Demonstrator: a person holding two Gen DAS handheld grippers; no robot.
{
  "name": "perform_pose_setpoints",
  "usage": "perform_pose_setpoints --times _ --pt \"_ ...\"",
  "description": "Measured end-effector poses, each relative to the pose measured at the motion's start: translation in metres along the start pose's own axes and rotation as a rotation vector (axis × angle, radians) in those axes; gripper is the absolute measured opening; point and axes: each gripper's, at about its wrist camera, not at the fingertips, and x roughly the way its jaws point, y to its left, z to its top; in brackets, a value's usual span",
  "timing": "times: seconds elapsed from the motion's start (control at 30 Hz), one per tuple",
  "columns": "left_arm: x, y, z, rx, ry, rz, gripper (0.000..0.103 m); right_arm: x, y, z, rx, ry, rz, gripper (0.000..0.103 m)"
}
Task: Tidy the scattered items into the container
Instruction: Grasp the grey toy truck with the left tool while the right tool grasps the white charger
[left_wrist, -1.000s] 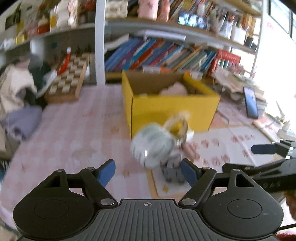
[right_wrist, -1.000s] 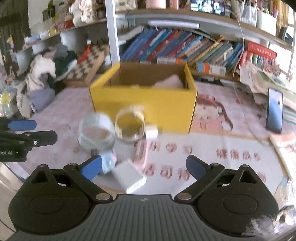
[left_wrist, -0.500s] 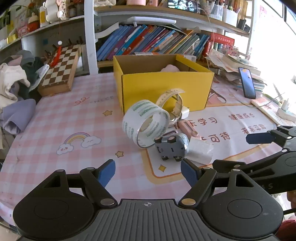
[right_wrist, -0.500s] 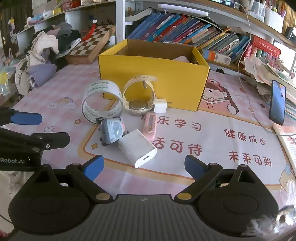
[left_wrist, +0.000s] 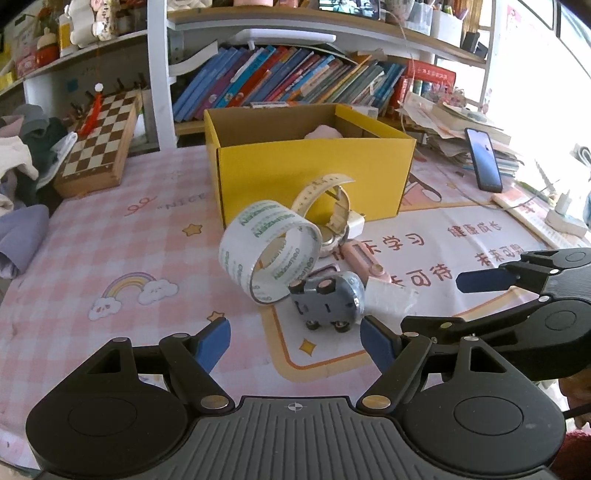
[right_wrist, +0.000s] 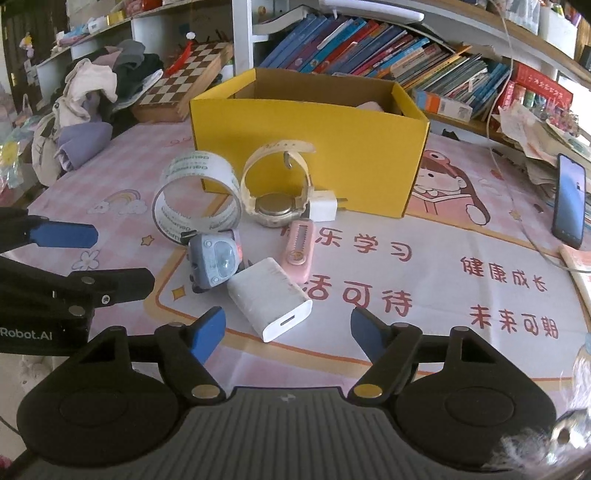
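Right wrist view shows one yellow box (right_wrist: 306, 147) standing open-topped on the pink checked table (right_wrist: 122, 162), with one pale pink item (right_wrist: 371, 106) partly visible inside it. Six loose items lie in a cluster just in front of the box. One tape roll (right_wrist: 195, 197) stands on edge, leaning by the box's left corner. One cream watch (right_wrist: 275, 192) stands beside it, its strap looped upward and its case low on the mat. One white power bank (right_wrist: 269, 299) lies nearest the camera, its port end facing forward. One grey toy car (right_wrist: 214, 262) lies on its side, touching the tape roll and the power bank. One pink slim gadget (right_wrist: 300, 249) lies flat between the watch and the power bank. One small white plug (right_wrist: 323, 208) sits against the box front, just right of the watch. Both tools are spread wide and hold nothing: the right gripper (right_wrist: 286, 330) hovers just short of the power bank, and the left gripper (left_wrist: 295, 345) hovers near the car. One phone (right_wrist: 569, 201) leans well apart to the right.
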Motion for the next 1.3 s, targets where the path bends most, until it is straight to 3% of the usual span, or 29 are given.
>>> perform_pose_setpoints --times 0.33,0.5,0.6,0.83,1.0,1.3 --pt "0.010 -0.001 0.006 0.012 0.025 -0.009 0.078 0.026 0.004 0.011 -0.047 0.050 0.048 0.064" --pt "0.016 -0.003 0.009 0.020 0.037 -0.018 0.077 0.040 0.003 0.011 -0.056 0.090 0.050 0.051" --pt "0.021 -0.003 0.010 0.012 0.048 -0.030 0.076 0.039 -0.001 0.010 -0.045 0.091 0.059 0.051" --pt "0.038 -0.009 0.013 -0.009 0.070 -0.071 0.076 0.033 -0.021 0.004 -0.010 0.110 -0.010 0.050" --pt "0.047 -0.024 0.016 0.040 0.076 -0.109 0.076 0.028 -0.033 0.000 0.004 0.118 -0.045 0.050" --pt "0.068 -0.035 0.016 0.098 0.108 -0.086 0.076 0.029 -0.044 0.000 0.006 0.130 -0.037 0.050"
